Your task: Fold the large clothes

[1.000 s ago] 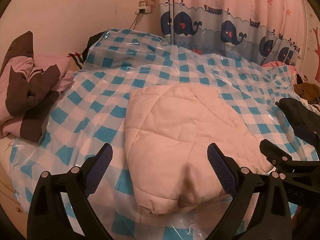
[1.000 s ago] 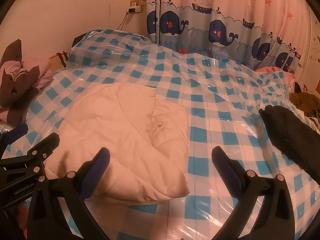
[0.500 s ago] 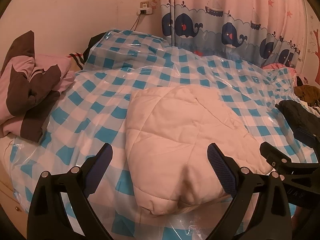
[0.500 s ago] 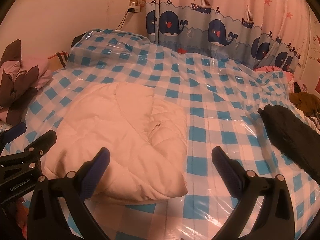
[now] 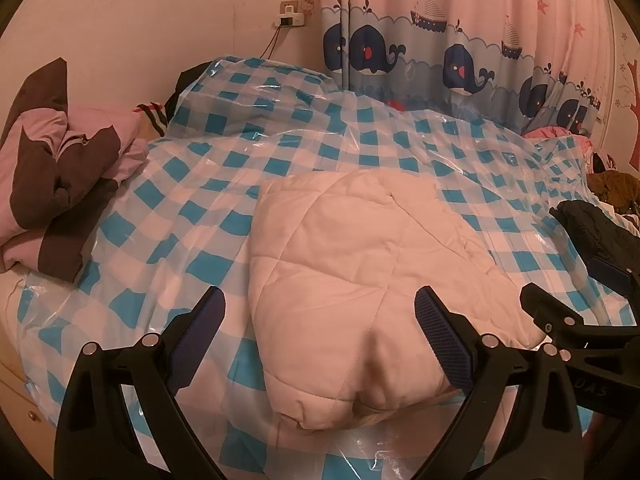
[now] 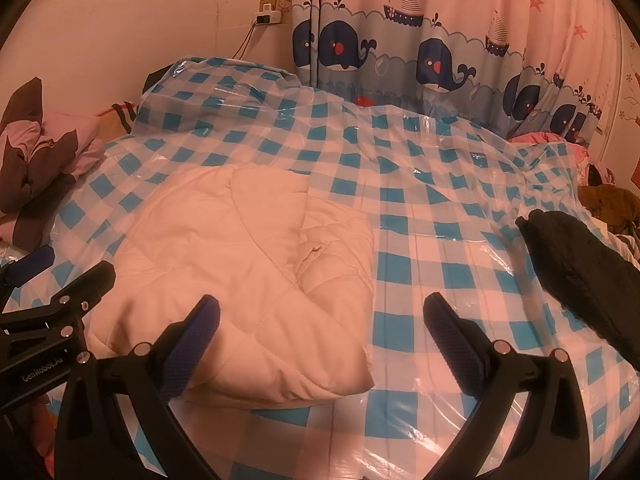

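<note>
Nothing shifted; folded white jacket point(image 5: 352, 280) at 12 o'clock of left gripper point(image 5: 320, 332), 10 o'clock of right gripper point(image 6: 320, 332) (both wide, empty).

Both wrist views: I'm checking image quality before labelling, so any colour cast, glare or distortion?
Left wrist view: warm orange cast, dark fisheye corners, glare streaks on the plastic checked cover; the white padded jacket is sharp. Right wrist view: same cast, curtain bowed by the lens, glare near the cover's front edge.
</note>
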Motion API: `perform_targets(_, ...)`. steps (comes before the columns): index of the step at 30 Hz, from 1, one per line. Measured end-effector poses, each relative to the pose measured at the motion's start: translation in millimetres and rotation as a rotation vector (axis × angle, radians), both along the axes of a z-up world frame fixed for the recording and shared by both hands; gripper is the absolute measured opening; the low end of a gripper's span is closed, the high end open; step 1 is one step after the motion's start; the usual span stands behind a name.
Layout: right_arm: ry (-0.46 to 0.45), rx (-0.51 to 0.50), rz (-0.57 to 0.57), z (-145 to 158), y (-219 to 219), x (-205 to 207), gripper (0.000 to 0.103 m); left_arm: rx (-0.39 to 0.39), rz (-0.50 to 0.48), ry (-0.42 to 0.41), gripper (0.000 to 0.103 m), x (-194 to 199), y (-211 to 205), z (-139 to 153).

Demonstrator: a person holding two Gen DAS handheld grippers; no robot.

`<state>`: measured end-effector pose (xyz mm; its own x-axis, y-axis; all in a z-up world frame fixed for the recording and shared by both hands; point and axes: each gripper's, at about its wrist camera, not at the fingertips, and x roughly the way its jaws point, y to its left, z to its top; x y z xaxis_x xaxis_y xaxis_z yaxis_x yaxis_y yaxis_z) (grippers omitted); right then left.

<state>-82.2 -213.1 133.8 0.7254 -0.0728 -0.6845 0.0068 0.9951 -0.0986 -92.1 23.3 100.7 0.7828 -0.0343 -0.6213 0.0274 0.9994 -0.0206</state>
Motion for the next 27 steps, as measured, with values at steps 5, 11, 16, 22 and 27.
perform_targets(5,-0.001,0.0,0.002,0.3,-0.6,-0.1,0.098,0.002,-0.001,-0.001,0.092,0.4,0.4,0.0)
perform_targets(11,0.001,0.0,0.002,0.6,-1.1,0.0,0.098,0.002,-0.002,0.001,0.092,0.7,0.5,0.0)
perform_targets(16,0.001,0.0,0.004,0.5,-1.9,-0.3,0.098,0.0,-0.001,-0.001,0.092,0.6,0.5,-0.1)
perform_targets(22,0.0,-0.002,0.004,1.0,-1.4,-0.3,0.098,0.0,-0.001,0.0,0.092,0.6,0.5,0.3)
perform_targets(27,0.001,-0.002,0.004,1.5,-1.5,-0.2,0.098,0.0,-0.001,0.001,0.092,0.5,0.5,0.1)
